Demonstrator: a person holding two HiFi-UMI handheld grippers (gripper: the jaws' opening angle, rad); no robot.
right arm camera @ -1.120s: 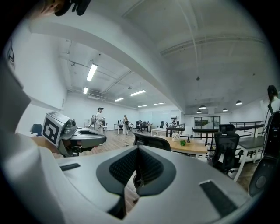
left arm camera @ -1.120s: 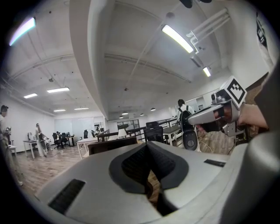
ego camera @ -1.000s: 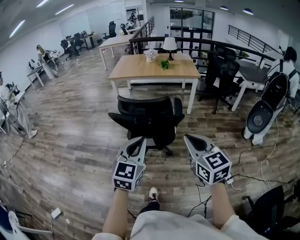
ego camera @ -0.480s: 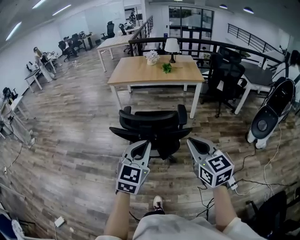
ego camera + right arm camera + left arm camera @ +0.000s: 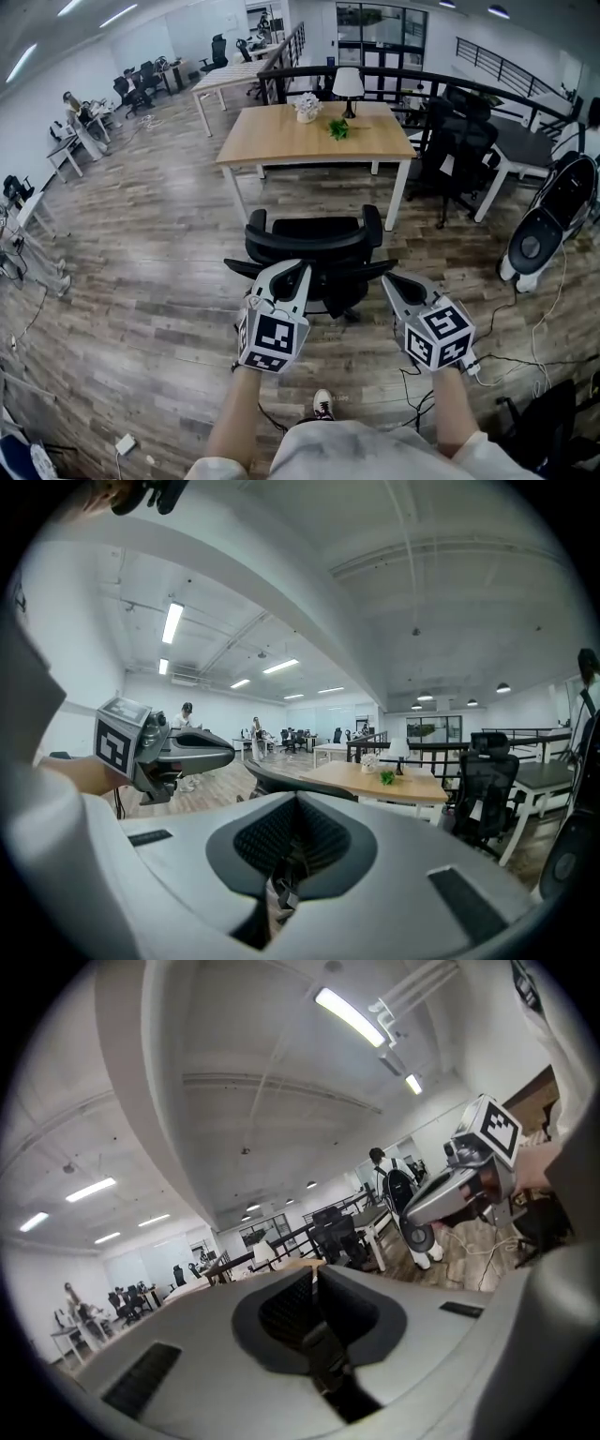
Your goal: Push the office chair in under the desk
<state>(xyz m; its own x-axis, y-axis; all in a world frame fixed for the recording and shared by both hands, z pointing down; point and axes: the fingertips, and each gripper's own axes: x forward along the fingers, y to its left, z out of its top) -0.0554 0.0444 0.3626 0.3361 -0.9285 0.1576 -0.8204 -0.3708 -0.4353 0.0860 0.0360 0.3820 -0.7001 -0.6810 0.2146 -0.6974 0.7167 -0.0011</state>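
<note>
Pot (image 5: 307, 113) of flowers on counter (image 5: 277, 142); behind chair (image 5: 314, 242), left tongs (image 5: 298, 270) opening, empty; right tongs (image 5: 389, 279) pressed together.

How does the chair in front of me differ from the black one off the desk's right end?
The near chair stands short of the desk, back toward you; the far chair stands past the desk's right end. The far chair has a headrest; the near chair shows none. Both are black office chairs, neither under the desk.
</note>
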